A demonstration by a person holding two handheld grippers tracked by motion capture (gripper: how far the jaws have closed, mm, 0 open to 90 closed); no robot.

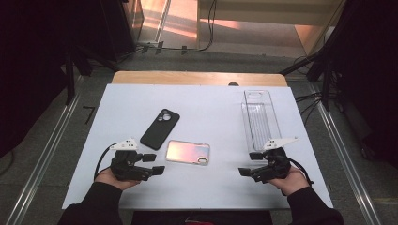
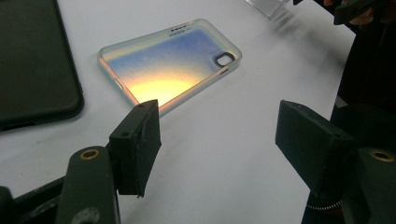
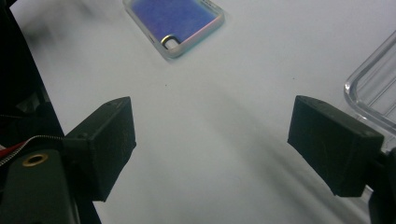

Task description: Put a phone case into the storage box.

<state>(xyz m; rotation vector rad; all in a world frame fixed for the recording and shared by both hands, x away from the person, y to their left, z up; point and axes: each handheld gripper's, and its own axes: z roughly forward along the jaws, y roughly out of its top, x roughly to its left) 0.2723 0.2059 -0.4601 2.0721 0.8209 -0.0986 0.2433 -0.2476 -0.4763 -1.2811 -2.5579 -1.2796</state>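
Observation:
An iridescent phone case (image 1: 187,152) lies flat in the middle of the white table (image 1: 211,105); it also shows as the iridescent case (image 2: 170,65) and the iridescent case (image 3: 175,21) in the gripper views. A black phone (image 1: 160,128) lies to its upper left, seen as the black phone (image 2: 35,65) at the left edge of the left gripper view. A clear plastic tray (image 1: 261,119) stands at the right; a corner of the clear tray (image 3: 373,88) shows. My left gripper (image 1: 154,164) is open just left of the case. My right gripper (image 1: 251,164) is open near the tray's front end. Both hold nothing.
The white table top has a wooden edge (image 1: 197,77) at the far side. Metal rails (image 1: 44,154) run along the floor on both sides. The table's front edge lies just below my hands.

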